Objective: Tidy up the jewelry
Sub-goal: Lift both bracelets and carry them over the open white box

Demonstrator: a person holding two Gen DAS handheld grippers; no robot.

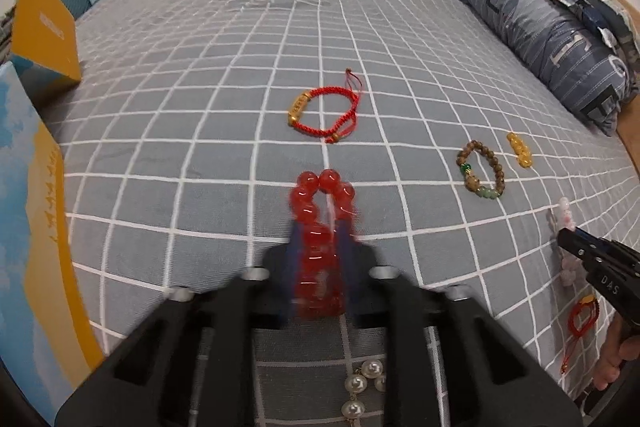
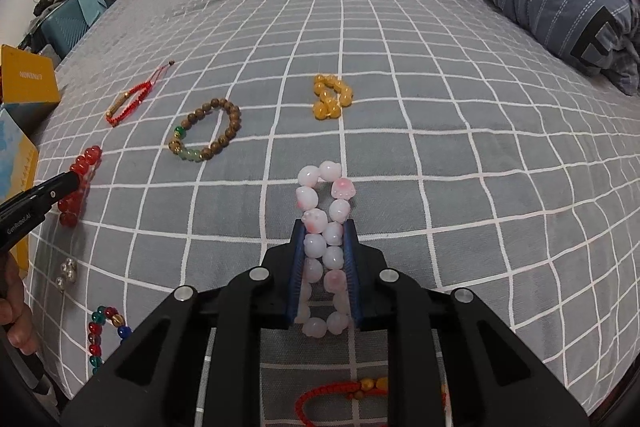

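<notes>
Two bracelets held over the bed, seen from both wrist cameras. My left hand-held gripper has its blue pads closed on the red bead bracelet, squeezing the loop narrow; the free end of the loop sticks out past the fingertips, and motion blur softens the beads between the pads. From the right wrist view the same red bead bracelet shows at the left edge, pinched in the black tip of the left hand-held gripper. My right hand-held gripper is likewise clamped on the pink and white bead bracelet, whose two strands run pressed together between the pads, the looped end standing clear ahead of the fingertips. Both bracelets lie at or just over the grey checked bedsheet; I cannot tell whether they touch it.

Beyond them on the sheet lie the brown bead bracelet with green beads, the yellow bead bracelet, and the red cord bracelet with a gold tube charm, each apart from the others. Nearer the cameras are a pearl strand, a multicoloured bead bracelet and a second red cord bracelet. An orange and blue box stands at the left edge of the bed; a folded blue quilt lies along the right.
</notes>
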